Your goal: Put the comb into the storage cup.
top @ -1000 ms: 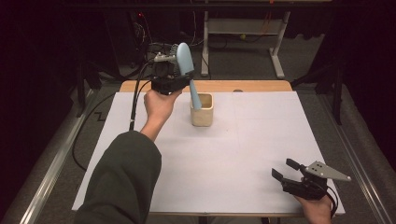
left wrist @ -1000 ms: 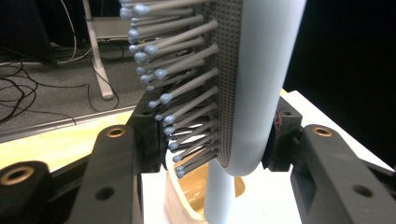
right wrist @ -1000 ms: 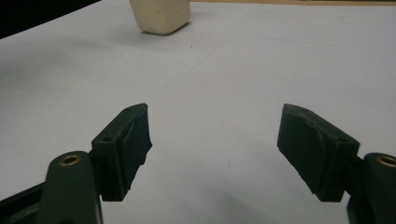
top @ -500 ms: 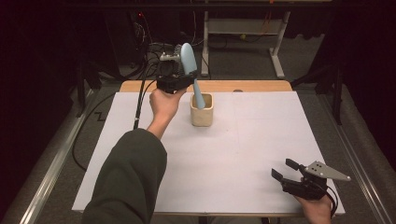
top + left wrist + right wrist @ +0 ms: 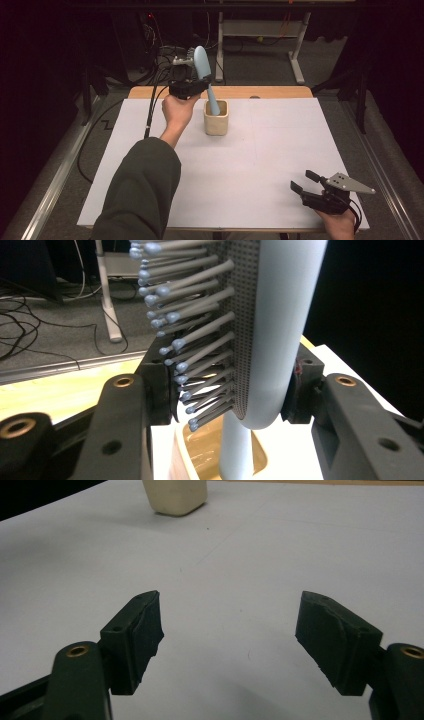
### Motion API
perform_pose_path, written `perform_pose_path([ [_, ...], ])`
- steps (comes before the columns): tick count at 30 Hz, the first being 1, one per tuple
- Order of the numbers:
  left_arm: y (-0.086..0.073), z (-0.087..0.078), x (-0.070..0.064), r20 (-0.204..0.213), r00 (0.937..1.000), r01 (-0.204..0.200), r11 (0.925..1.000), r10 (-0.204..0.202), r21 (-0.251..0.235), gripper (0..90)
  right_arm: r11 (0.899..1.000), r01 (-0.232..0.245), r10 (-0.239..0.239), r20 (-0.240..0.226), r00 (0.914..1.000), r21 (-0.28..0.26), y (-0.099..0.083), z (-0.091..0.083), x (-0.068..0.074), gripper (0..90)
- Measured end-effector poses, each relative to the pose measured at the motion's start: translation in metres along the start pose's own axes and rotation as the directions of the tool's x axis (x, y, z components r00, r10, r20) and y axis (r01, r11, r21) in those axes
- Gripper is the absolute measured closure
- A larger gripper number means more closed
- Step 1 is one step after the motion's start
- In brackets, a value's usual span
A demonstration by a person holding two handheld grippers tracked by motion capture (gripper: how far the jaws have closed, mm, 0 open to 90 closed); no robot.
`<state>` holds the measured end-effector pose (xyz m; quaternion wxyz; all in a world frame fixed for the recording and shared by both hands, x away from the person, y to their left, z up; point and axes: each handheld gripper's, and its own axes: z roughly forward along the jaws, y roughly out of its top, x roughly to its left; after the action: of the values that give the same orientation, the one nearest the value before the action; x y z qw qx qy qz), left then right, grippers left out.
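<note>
Left tool (image 5: 192, 82): you are holding it in the upper centre-left of the high view, above the far edge of the bench, and its jaws are clamping the head of a pale blue hairbrush (image 5: 203, 65).
Grip detail: in the left gripper view the black jaws are pressing in from both sides on the lower part of the hairbrush head (image 5: 260, 330), one on the bristle side at the left of the frame, one on the smooth back at the right.
Hairbrush: it is standing nearly upright, leaning slightly with its head toward the upper left of the high view, and its handle is reaching down into the cream cup (image 5: 216, 117).
Bristles: they are pointing toward the left of the left gripper view, grey with rounded tips.
Cup: it is sitting upright on the white sheet just right of your left hand (image 5: 176, 111), in the upper middle of the high view; whether the handle tip is touching the cup's floor cannot be told.
Right tool (image 5: 303, 182): you are keeping it low at the lower right of the high view, near the bench's near edge, well apart from the cup.
Right tool state: its jaws are standing wide apart in the right gripper view (image 5: 230, 630), gripping nothing, with bare white sheet between them.
Bench (image 5: 280, 150): a white sheet is covering it, with a wooden strip showing along the far edge.
</note>
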<state>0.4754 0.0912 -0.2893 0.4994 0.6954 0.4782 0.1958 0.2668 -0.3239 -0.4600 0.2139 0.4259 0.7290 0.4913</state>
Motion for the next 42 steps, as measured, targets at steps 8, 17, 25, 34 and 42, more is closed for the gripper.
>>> perform_pose_path([
  [8,-0.001,0.004,0.004,-0.021,0.9998,0.007,0.9999,-0.007,0.008,51.5,1.0,0.005,-0.005,-0.004,1.0,-0.002,0.0,0.0,0.0,27.1],
  [17,-0.007,0.012,0.0,-0.02,0.9996,-0.018,0.999,0.019,0.042,51.5,1.0,0.006,-0.006,-0.005,1.0,-0.001,0.0,0.0,0.0,27.1],
  [25,-0.01,0.016,-0.002,-0.018,0.9995,-0.024,0.9979,0.025,0.061,51.4,1.0,0.006,-0.006,-0.005,1.0,-0.003,0.0,0.0,0.001,27.3],
  [34,-0.012,0.017,-0.003,-0.014,0.9992,-0.036,0.997,0.037,0.069,51.4,1.0,0.004,-0.004,-0.007,1.0,0.0,0.0,0.0,0.001,27.3],
  [42,-0.013,0.018,-0.004,-0.015,0.9987,-0.048,0.9958,0.049,0.078,51.5,1.0,0.008,-0.008,-0.007,0.9999,-0.002,0.0,0.0,0.001,27.3],
])
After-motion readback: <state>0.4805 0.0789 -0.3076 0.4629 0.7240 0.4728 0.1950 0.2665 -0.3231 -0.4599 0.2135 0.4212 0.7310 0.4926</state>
